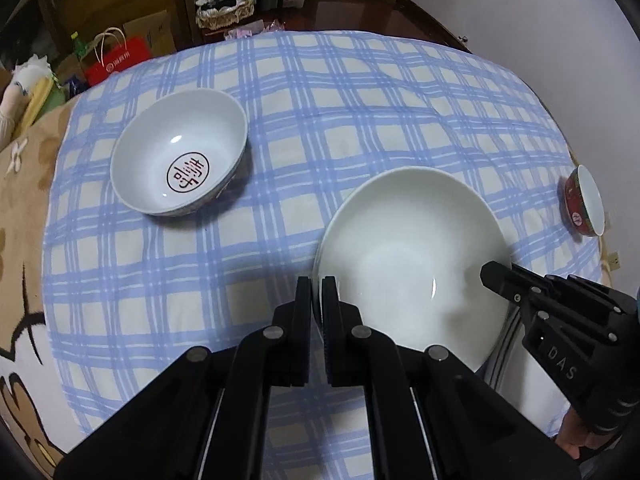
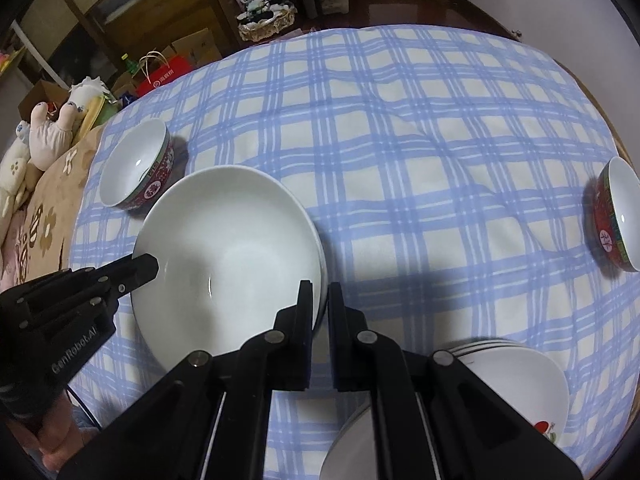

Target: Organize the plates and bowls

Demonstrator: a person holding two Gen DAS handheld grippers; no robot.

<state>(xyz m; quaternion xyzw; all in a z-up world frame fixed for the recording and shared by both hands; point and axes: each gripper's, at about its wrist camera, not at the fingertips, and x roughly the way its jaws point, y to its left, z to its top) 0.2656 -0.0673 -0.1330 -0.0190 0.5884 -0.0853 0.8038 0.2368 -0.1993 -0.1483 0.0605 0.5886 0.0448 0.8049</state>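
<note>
Both my tools point steeply down over the checked cloth point(image 1: 360, 112) that covers the surface.

Left tool point(image 1: 319, 284): jaws closed on the left rim of the big white dish point(image 1: 412, 248), one finger inside the rim, one outside.

Right tool point(image 2: 320, 288): jaws closed the same way on the dish's opposite rim point(image 2: 228, 240). The dish sits between the two tools, held at both edges. It looks like more than one dish stacked, since a second rim edge shows under the top one in the right view. Whether it rests on the cloth or hangs just above it, I cannot tell.

Each view catches the other tool coming in from the side: the right tool's tip point(image 1: 496, 276) in the left view, the left tool's tip point(image 2: 140, 268) in the right view.

Left view only: the inside of the bowl point(image 1: 180, 160) to the far left of the dish, with a red round mark at its bottom.

Right view only: that bowl's red patterned outside point(image 2: 136, 164), and a stack of plates point(image 2: 516, 392) near my right tool, one with a red print at its edge.

Both views: a small red bowl point(image 2: 616, 216) well apart at the cloth's right edge.
</note>
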